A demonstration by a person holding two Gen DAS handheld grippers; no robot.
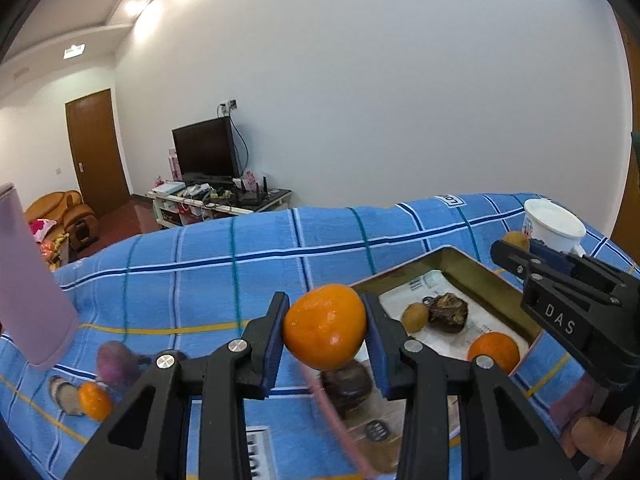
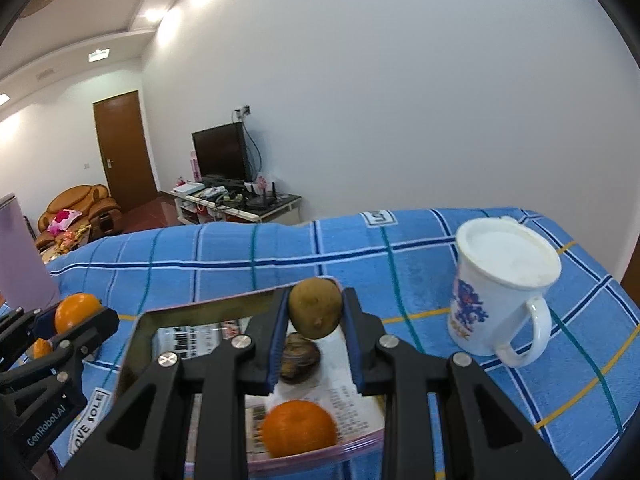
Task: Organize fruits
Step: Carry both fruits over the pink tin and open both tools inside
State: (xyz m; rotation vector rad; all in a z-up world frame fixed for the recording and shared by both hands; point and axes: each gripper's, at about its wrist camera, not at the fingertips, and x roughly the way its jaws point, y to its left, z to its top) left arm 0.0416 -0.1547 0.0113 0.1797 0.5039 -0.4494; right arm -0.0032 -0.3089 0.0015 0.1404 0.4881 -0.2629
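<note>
Starting at the far left, a tall pale-pink plastic tumbler (image 1: 30, 280) stands on the blue checked cloth (image 1: 224, 264), and by its foot a small orange mandarin (image 1: 95, 401) lies against a flat brownish slice I can't identify. Those look like fruits not yet collected.

Moving right, my left gripper (image 1: 325, 330) has its blue-padded jaws closed partway around a glossy round orange (image 1: 325, 327), pads pressing both flanks. The fruit hangs clear of the cloth, just left of the tray's near corner. I judge I'm holding it high so it clears the rim on the way in. Its skin is bright, smooth, shiny with highlights, slightly flattened.

Next comes the shallow brass-coloured metal tray (image 2: 192, 312), lined with printed paper. Inside sit a second orange (image 2: 299, 428) at the near edge, a dark wrinkled brown fruit (image 2: 299, 356) in the middle, and, in the left view, a small tan fruit beside it. The lining presumably keeps the metal clean.

My right gripper (image 2: 315, 316) hovers over the tray's far side, jaws narrowed onto a fuzzy brown kiwi (image 2: 315, 312), pinched at its sides, stem nub facing me. It's matte, olive-brown, egg-shaped, and held above the dark fruit, so a drop looks close.

Far right, a white ceramic mug (image 2: 500, 284) with a blue print stands on the cloth, apart from the tray.
</note>
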